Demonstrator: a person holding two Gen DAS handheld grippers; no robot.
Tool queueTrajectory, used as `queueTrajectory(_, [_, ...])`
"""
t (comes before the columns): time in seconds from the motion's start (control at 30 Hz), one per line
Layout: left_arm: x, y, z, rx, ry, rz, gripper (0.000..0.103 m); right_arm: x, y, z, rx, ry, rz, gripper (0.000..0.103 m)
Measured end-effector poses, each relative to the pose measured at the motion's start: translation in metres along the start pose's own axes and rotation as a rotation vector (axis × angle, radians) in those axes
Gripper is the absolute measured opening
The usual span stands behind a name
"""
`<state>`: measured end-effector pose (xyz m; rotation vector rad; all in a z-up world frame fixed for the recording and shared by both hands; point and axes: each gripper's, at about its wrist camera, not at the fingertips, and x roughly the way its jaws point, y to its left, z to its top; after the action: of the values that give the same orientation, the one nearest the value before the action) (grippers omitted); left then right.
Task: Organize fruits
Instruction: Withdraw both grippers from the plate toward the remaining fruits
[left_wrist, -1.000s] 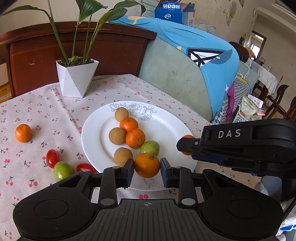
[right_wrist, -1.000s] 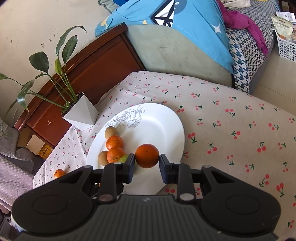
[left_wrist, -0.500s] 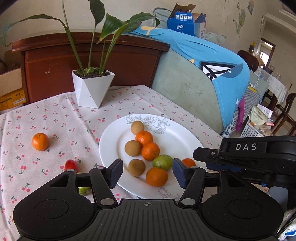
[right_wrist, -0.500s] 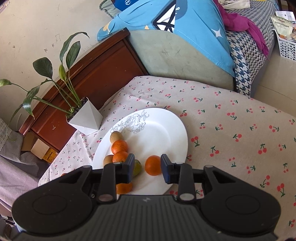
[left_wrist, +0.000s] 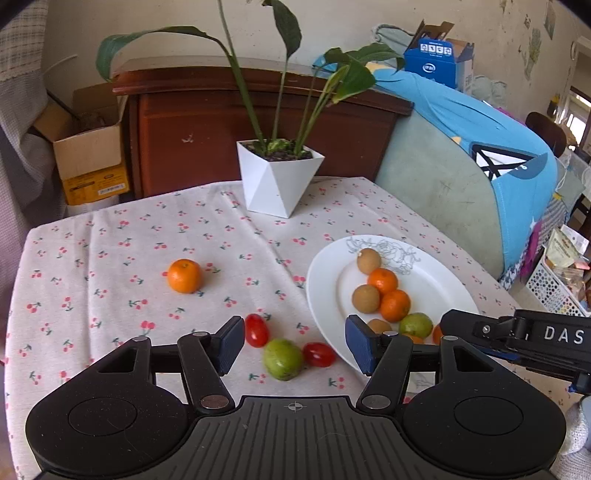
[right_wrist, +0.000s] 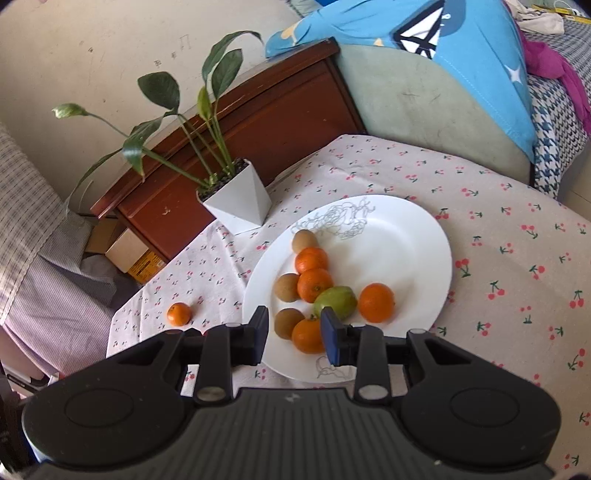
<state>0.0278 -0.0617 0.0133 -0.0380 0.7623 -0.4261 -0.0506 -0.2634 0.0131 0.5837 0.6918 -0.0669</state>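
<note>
A white plate (left_wrist: 439, 280) (right_wrist: 413, 236) on the cherry-print cloth holds several oranges, brown fruits and a green fruit (right_wrist: 335, 302). An orange (right_wrist: 376, 302) lies free on the plate's right side. On the cloth lie a lone orange (left_wrist: 184, 276) (right_wrist: 179, 314), two red tomatoes (left_wrist: 257, 330) (left_wrist: 318, 354) and a green fruit (left_wrist: 283, 359). My left gripper (left_wrist: 294, 345) is open and empty above the green fruit and tomatoes. My right gripper (right_wrist: 294, 334) is open and empty over the plate's near edge; its body (left_wrist: 517, 339) shows in the left wrist view.
A white angular pot with a leafy plant (left_wrist: 279, 177) (right_wrist: 236, 199) stands at the back of the table. Behind it is a wooden headboard (left_wrist: 258, 122). A sofa with a blue cloth (left_wrist: 480, 140) borders the table's right side.
Both grippers let go of their oranges onto the plate and opened. My left gripper swung left toward the loose fruit on the cloth. My right gripper pulled back slightly.
</note>
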Motion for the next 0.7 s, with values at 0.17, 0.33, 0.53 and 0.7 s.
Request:
queueTrajectory(0.17, [-0.006,0.024,0.004,-0.032,0.012,0.052,0.06,0.004,0.017,-0.01,-0.07,0.02,0.043,0.033])
queueTrajectory(0.33, [-0.006,0.046,0.011,-0.056,0.023,0.079,0.059,0.012,0.03,-0.021,-0.109,0.057,0.091,0.033])
queueTrajectory(0.53, [0.003,0.062,0.018,-0.069,0.038,0.085,0.059,0.026,0.042,-0.033,-0.135,0.097,0.117,0.033])
queueTrajectory(0.7, [0.019,0.069,0.02,-0.077,0.056,0.087,0.059,0.038,0.051,-0.038,-0.15,0.118,0.121,0.033])
